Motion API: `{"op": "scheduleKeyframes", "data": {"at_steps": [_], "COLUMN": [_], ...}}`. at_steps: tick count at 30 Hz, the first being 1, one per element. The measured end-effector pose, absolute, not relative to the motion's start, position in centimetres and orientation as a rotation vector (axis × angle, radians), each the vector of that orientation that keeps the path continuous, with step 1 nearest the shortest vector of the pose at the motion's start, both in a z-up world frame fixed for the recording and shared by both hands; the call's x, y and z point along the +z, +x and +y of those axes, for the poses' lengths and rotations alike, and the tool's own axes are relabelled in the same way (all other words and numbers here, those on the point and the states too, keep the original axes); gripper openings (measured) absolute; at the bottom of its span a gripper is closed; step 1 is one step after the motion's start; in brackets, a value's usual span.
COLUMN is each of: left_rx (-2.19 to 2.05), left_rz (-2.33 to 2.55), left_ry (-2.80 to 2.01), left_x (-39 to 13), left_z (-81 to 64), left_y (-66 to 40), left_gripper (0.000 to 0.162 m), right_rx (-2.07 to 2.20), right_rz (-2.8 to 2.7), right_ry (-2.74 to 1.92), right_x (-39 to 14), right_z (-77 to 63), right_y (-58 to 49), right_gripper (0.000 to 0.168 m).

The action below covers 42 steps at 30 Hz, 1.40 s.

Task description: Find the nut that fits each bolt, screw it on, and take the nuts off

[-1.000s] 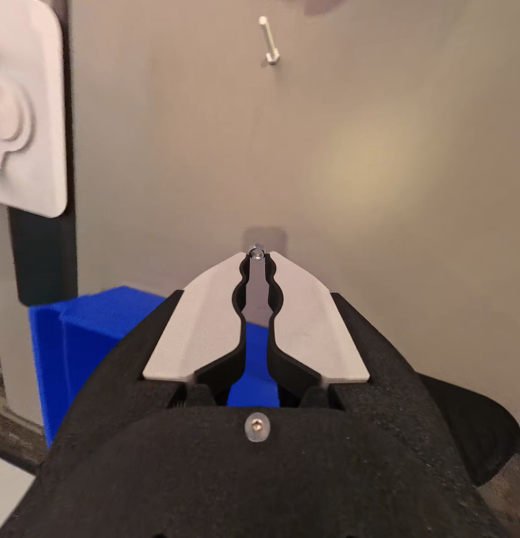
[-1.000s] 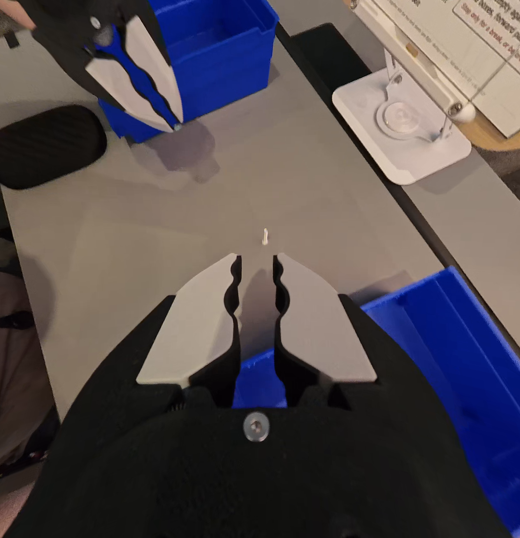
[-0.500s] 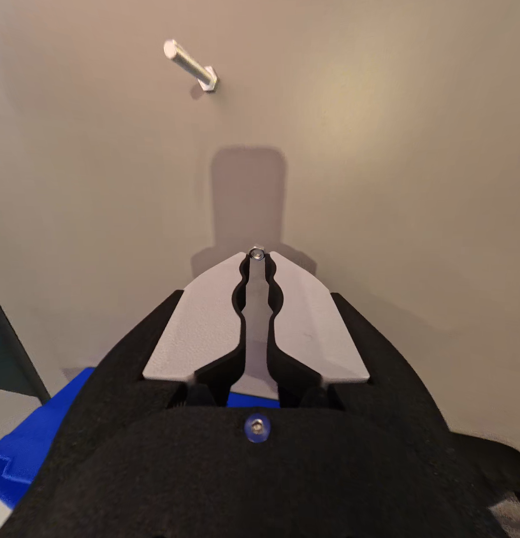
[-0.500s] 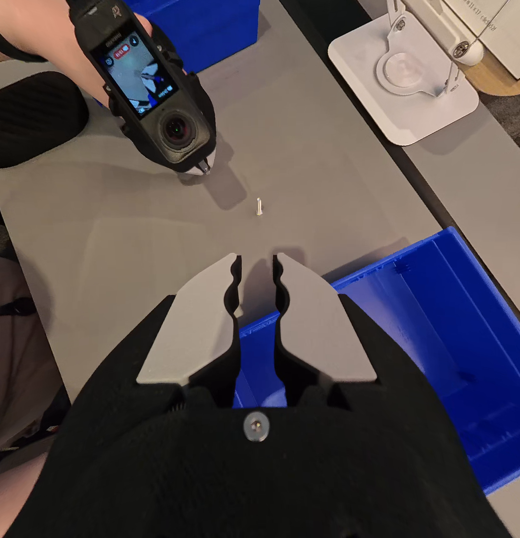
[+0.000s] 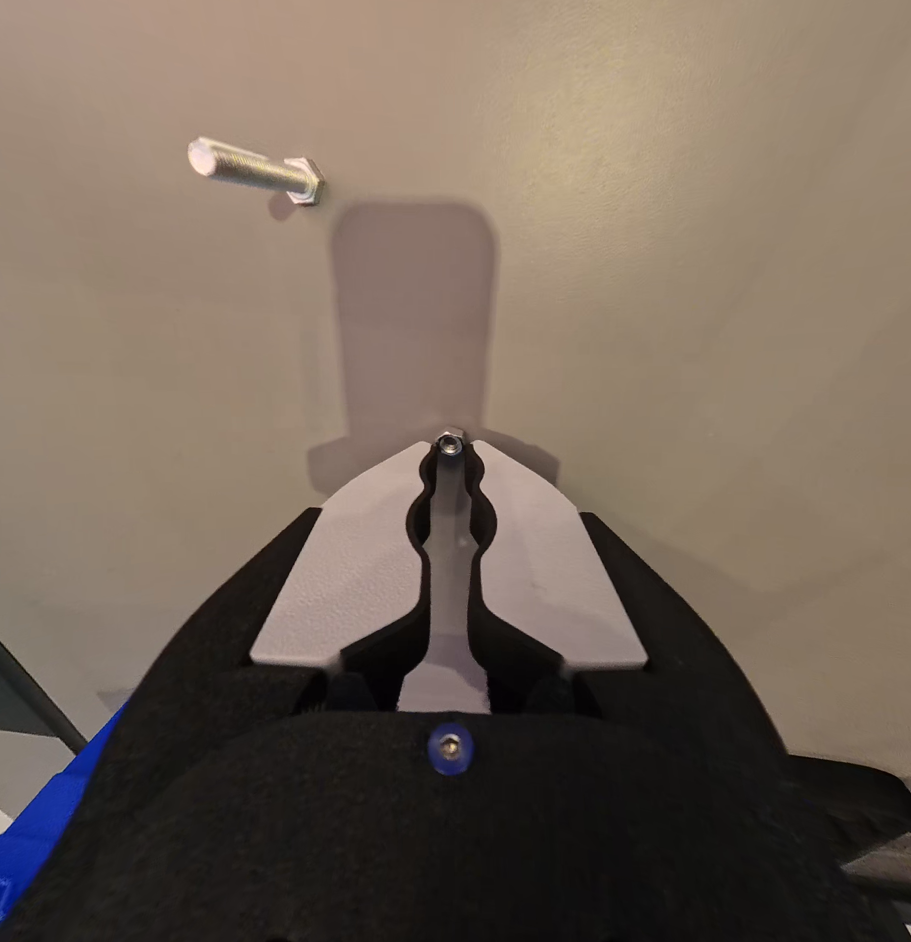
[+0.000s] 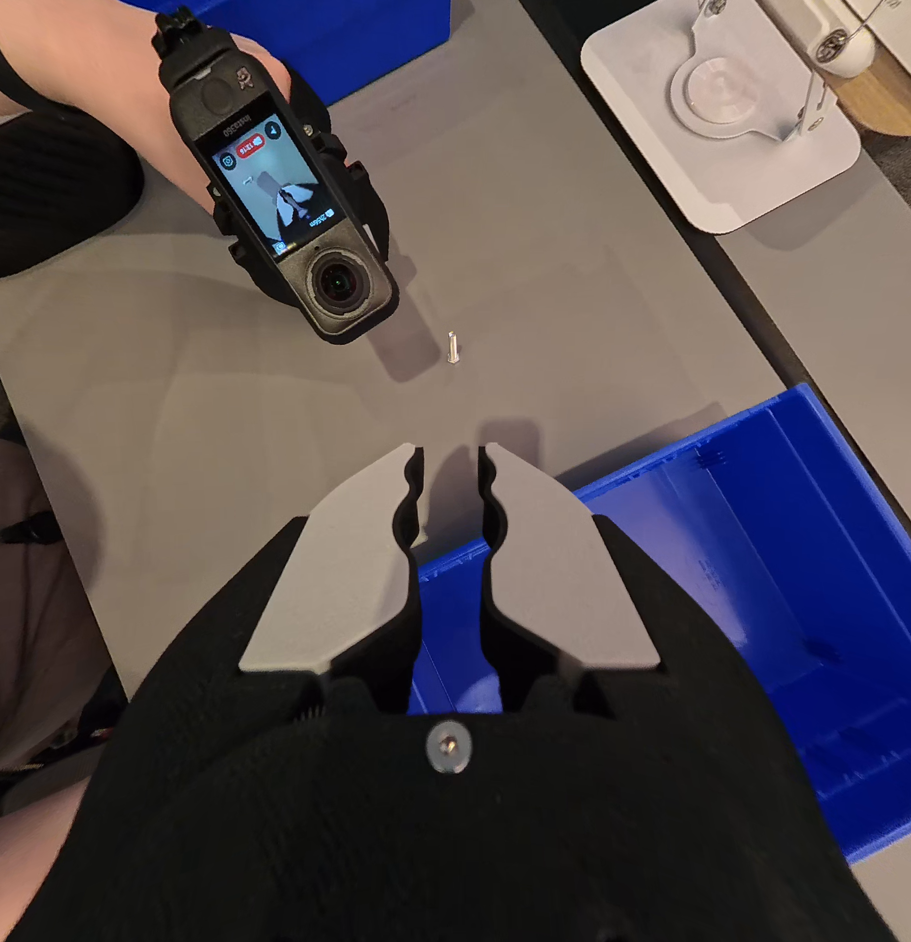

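A silver bolt stands upright on its hex head on the grey table; it also shows in the right wrist view. My left gripper is shut on a small silver hex nut at its fingertips, held above the table to the right of the bolt. In the right wrist view the left gripper's camera body hangs just left of the bolt and hides its fingers. My right gripper is open and empty, above the table and nearer than the bolt.
A blue bin sits under and right of my right gripper. Another blue bin stands at the far end of the table. A white stand base sits at the far right. A black padded object lies at left. Spacing between my two grippers at the tips: around 25 centimetres.
My left gripper has moved with the nut from the far blue bin toward the bolt and tipped downward. The right gripper has drawn back a little and stays open.
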State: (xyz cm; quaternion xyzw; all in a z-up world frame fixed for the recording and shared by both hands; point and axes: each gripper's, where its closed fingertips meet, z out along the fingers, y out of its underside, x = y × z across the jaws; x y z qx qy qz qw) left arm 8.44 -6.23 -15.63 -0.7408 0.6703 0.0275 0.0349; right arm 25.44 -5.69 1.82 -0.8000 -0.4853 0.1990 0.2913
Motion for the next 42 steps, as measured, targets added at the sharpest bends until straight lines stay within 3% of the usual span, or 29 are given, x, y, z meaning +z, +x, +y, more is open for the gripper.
{"op": "scheduleKeyframes", "data": {"at_steps": [13, 23, 30, 42], "left_rx": [-0.019, -0.451, -0.73, -0.659], "left_rz": [1.959, 1.308, 1.023, 1.051], "left_ry": [-2.275, -2.015, -1.687, -1.672], "left_x": [-14.2, -2.8, 3.8, 2.0], "left_z": [-6.2, -7.6, -12.8, -16.4], "left_y": [8.4, 3.7, 0.8, -0.2], "left_gripper": [0.017, 0.019, 0.03, 0.041], "right_rx": [0.539, 0.599, 0.39, 0.168], "right_rz": [-1.301, -1.13, -1.278, -1.334], "right_ry": [-2.159, -2.18, -2.297, -2.434], "right_x": [1.2, 0.5, -5.8, -11.7], "right_z": [-5.6, -2.3, -1.6, -1.1], "right_y": [25.1, 21.0, 16.2, 15.1], "right_gripper": [0.022, 0.022, 0.022, 0.021]}}
